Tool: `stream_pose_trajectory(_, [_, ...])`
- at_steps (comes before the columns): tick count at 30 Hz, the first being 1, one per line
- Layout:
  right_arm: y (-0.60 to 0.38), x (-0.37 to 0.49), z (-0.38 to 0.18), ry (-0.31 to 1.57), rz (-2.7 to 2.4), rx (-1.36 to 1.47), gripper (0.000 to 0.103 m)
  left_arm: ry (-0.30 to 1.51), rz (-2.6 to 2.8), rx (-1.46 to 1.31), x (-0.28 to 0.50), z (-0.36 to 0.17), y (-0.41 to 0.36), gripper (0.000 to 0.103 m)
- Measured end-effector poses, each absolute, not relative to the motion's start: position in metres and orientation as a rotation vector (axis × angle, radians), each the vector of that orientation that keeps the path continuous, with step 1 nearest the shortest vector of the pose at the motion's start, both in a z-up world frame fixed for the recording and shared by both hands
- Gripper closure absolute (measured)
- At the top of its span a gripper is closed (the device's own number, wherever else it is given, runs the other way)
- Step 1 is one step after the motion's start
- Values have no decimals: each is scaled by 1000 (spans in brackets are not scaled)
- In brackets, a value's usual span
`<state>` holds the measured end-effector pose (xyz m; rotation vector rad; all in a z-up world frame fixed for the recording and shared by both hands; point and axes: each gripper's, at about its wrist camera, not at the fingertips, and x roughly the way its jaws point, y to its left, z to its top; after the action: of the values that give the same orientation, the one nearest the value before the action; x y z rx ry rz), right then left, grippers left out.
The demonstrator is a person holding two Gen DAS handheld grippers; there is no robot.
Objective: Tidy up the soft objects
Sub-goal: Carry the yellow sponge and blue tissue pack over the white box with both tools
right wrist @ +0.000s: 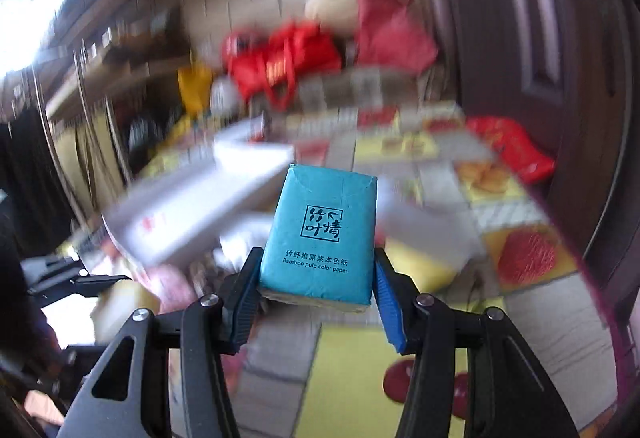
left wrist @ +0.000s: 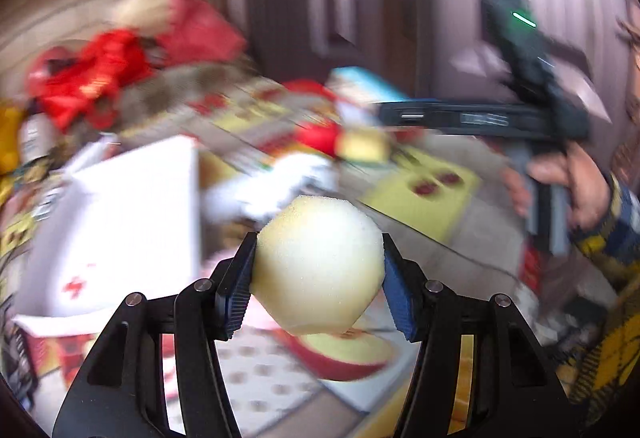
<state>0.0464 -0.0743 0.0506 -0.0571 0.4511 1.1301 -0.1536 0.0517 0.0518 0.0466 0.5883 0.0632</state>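
My left gripper (left wrist: 319,270) is shut on a pale yellow sponge (left wrist: 316,262) and holds it above the table. My right gripper (right wrist: 316,274) is shut on a teal tissue pack (right wrist: 320,234) printed "Bamboo pulp color paper", also held in the air. The right gripper body and the hand holding it (left wrist: 560,178) show at the right of the left wrist view. Part of the left gripper (right wrist: 80,278) shows at the lower left of the right wrist view. The background is blurred by motion.
A white box (left wrist: 120,222) (right wrist: 192,214) stands on the patterned tablecloth (right wrist: 360,398) at the left. Red bags (left wrist: 96,78) (right wrist: 288,66) pile up at the back. A red packet (right wrist: 516,150) lies at the table's right edge. A dark door (right wrist: 540,38) stands behind.
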Motion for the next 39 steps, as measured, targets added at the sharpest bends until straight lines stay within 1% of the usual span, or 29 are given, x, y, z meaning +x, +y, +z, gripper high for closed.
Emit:
stream_pose_trajectory(3, [-83,36,61,320,1121,33,51,465,233,6,-174,61,79,45])
stream_pose_trajectory(6, [-76,27,62,254,1114,58,51,376,383,-30,-195,67,102,45])
stream_pose_trajectory(9, [-59,20,55,224,1096,41,51,335,526,-109,-212,66,134,45])
stream_pose_trajectory(11, [-47,19,49,249,1096,26,51,328,582,-156,-217,64,151,45])
stream_pose_trajectory(14, [-49,12,52,208,1104,57,51,316,654,-171,-227,63,163,45])
stream_pose_trajectory(19, [-34,-5,54,178,1148,17,51,326,714,-192,-234,58,180,45])
stream_pose_trajectory(26, [-3,-31,54,172,1249,-38,51,353,791,-180,-224,50,207,45])
stream_pose_trajectory(33, [33,-43,49,243,1308,-43,51,392,788,-149,-207,47,224,45])
stream_pose_trajectory(39, [65,-69,44,236,1352,-93,51,420,760,-143,-194,46,233,45])
